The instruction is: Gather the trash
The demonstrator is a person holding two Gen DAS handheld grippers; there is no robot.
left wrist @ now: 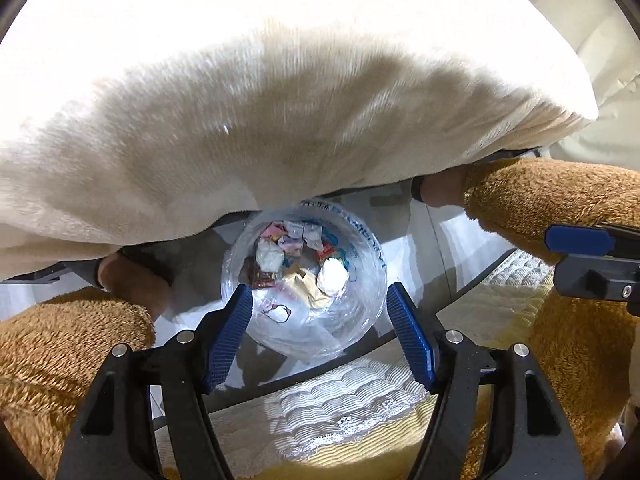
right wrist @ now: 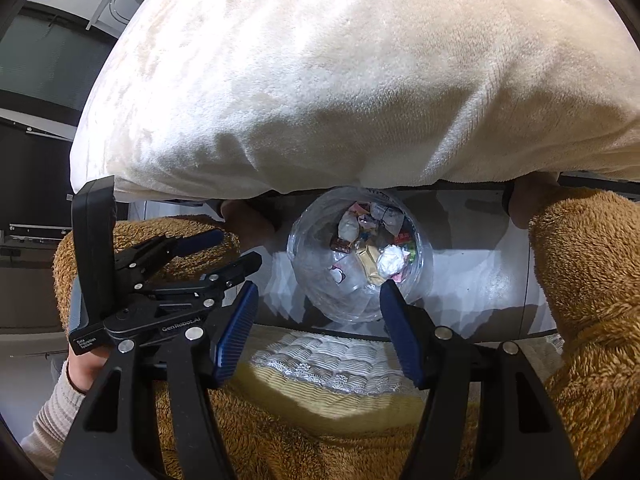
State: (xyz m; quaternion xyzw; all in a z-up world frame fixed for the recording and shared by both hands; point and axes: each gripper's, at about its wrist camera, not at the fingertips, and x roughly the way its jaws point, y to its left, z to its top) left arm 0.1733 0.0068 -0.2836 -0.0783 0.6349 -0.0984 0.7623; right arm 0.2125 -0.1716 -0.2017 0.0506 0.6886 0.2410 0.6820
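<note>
While you are pointing both grippers steeply downward, the trash bin (left wrist: 304, 276) is standing upright on the pale floor (left wrist: 424, 240) below them, its round mouth facing the cameras and its long axis running away from you. A clear plastic liner (right wrist: 316, 276) is covering its inside. Crumpled wrappers (left wrist: 280, 240), a white paper wad (left wrist: 332, 278) and a tan scrap (left wrist: 306, 286) are lying at the bottom. Your left gripper (left wrist: 320, 340) is standing about half open with nothing between its blue pads (left wrist: 230, 340). Your right gripper (right wrist: 318, 336) is likewise half open and empty. A cream plush cushion (right wrist: 340, 80) is hiding the bin's far rim. Brown fleece sleeves (left wrist: 560, 200) are flanking the bin. A quilted cover (right wrist: 336, 360) is lying just beside its near edge, partly cut off by the gripper fingers.
</note>
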